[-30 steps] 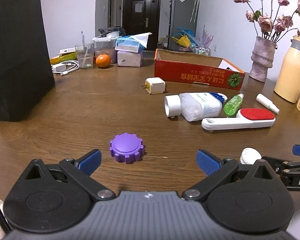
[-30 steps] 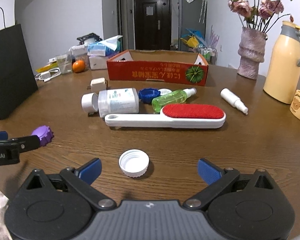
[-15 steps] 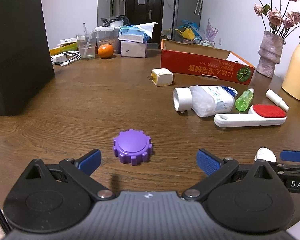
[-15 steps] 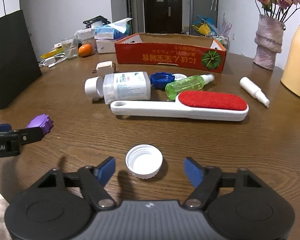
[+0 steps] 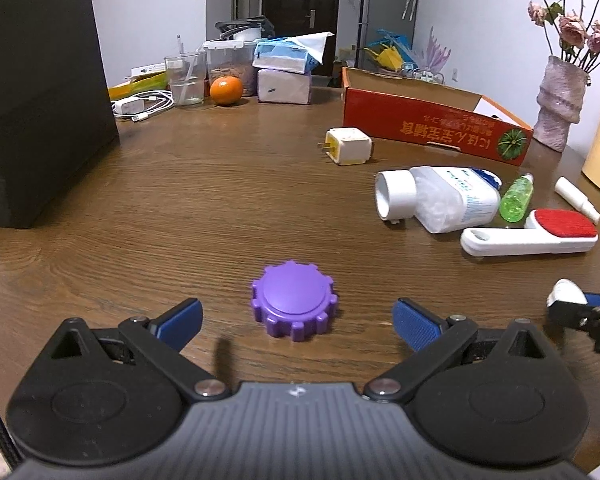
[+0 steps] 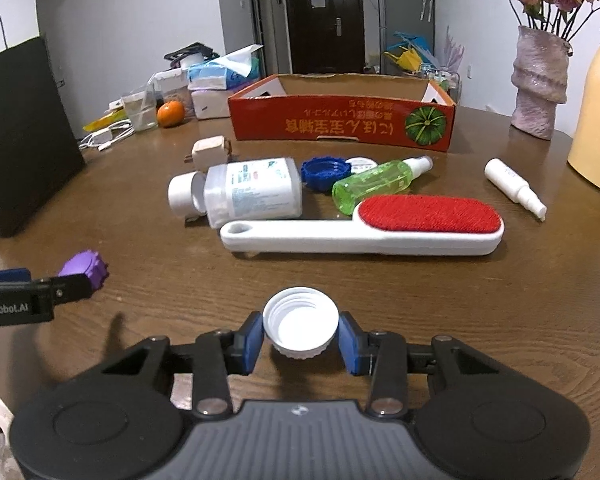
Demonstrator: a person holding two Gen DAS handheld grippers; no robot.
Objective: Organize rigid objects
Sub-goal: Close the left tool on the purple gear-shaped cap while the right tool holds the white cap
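A purple toothed cap (image 5: 295, 306) lies flat on the wooden table (image 5: 180, 208), just ahead of and between the wide-apart fingers of my left gripper (image 5: 297, 315), which is open and does not touch it. A white screw cap (image 6: 300, 320) lies open side up between the blue pads of my right gripper (image 6: 301, 340). Its jaws are closing and both pads meet the cap's rim. In the left wrist view the white cap (image 5: 565, 292) shows at the far right. In the right wrist view the purple cap (image 6: 85, 266) shows at the left.
Farther back lie a red-faced lint brush (image 6: 428, 216), a white bottle (image 6: 252, 192), a green spray bottle (image 6: 376, 184), a blue cap (image 6: 324, 170), a small white sprayer (image 6: 514, 186) and a plug adapter (image 5: 348, 146). Behind them stands an open red box (image 6: 340, 124). A black bag (image 5: 40, 92) stands at the left.
My right gripper's jaws have come in from wide apart onto the white cap. My left gripper has moved closer to the purple cap, with its fingers still apart.
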